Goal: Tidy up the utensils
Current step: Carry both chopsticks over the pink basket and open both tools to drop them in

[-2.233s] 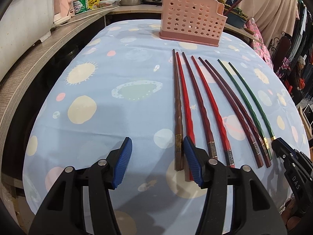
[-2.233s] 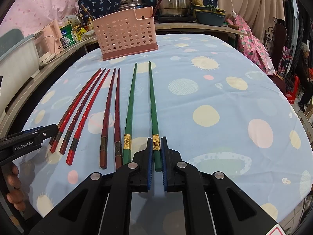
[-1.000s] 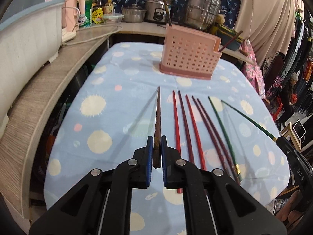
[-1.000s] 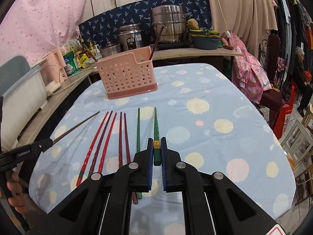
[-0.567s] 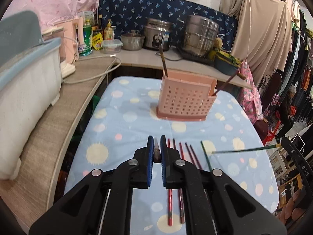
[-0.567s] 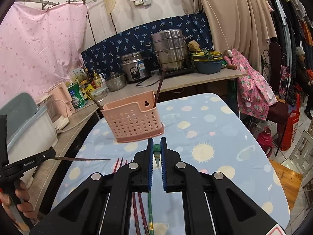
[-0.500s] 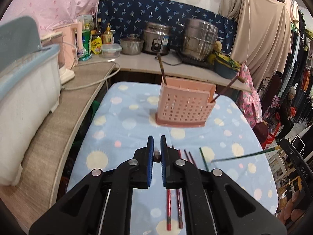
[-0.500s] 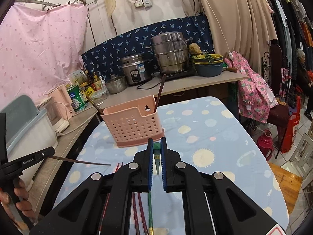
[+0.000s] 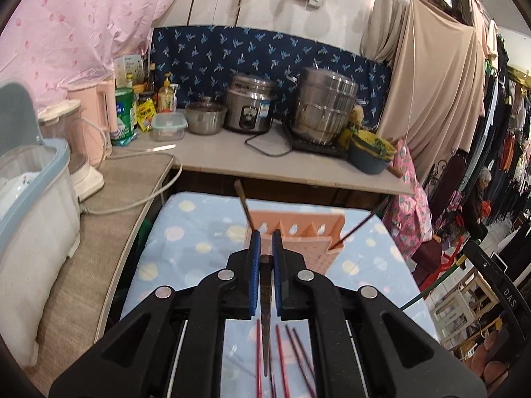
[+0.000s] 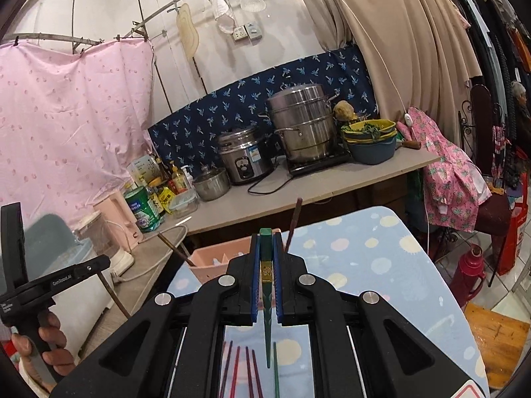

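Note:
My left gripper (image 9: 264, 235) is shut on a brown chopstick (image 9: 265, 325) whose tip hangs down over the table. In the right wrist view my right gripper (image 10: 266, 237) is shut on a green chopstick (image 10: 266, 315), gripped near its gold band, tip down. Both are held high in front of the pink perforated basket (image 9: 308, 232), which holds two dark chopsticks (image 9: 244, 204). Red and maroon chopsticks (image 9: 282, 361) and one green chopstick (image 10: 275, 371) lie on the blue spotted tablecloth (image 9: 189, 242). The fingers hide part of the basket (image 10: 212, 262).
A counter (image 9: 265, 162) behind the table carries steel pots, a rice cooker, bottles and a blue bowl. A pale plastic bin (image 9: 30, 199) and a pink kettle stand on the left shelf. Clothes racks and stools fill the right side. A hand (image 10: 49, 341) holds the left gripper's handle.
Both grippers have risen and tipped up with their chopsticks. The table and basket have sunk lower in both views, and the held chopsticks now hang tip down.

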`<state>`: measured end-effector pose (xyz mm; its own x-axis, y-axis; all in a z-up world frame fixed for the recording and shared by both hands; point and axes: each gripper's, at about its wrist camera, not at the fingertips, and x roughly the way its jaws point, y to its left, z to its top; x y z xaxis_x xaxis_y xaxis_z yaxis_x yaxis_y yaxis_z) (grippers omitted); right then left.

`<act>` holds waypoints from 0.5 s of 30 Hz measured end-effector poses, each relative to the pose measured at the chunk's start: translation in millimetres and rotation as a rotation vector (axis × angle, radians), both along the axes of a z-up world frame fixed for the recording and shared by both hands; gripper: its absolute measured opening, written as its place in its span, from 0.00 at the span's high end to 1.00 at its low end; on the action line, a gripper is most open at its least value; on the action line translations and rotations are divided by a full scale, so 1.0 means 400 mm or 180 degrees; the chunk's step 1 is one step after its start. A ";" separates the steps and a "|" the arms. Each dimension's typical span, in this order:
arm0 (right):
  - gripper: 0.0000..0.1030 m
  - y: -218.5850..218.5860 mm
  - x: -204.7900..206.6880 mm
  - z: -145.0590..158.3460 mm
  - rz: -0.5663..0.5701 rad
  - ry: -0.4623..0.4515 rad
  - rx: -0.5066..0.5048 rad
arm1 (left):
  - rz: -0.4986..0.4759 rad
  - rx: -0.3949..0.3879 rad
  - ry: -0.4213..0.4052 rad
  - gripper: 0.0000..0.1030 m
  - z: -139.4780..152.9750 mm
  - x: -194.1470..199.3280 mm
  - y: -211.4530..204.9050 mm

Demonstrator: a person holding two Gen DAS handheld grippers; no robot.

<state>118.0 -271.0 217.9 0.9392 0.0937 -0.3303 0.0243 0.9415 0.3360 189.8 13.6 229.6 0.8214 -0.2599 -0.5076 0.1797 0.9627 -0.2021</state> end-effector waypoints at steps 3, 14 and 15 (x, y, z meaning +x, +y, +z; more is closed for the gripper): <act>0.93 0.007 0.037 0.052 0.0026 -0.0149 0.0020 | 0.0010 -0.0084 -0.0140 0.93 0.055 0.030 -0.009; 0.93 0.026 0.221 0.156 0.0042 -0.0502 0.0096 | 0.0206 -0.0265 -0.0796 0.94 0.220 0.148 -0.030; 0.93 0.028 0.242 0.155 0.0049 -0.0506 0.0115 | 0.0231 -0.0250 -0.0813 0.94 0.219 0.161 -0.034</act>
<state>214.6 -259.9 279.7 0.9777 0.1175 -0.1738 -0.0462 0.9287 0.3680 254.3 0.0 317.4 0.9381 -0.2260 -0.2623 0.1655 0.9581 -0.2337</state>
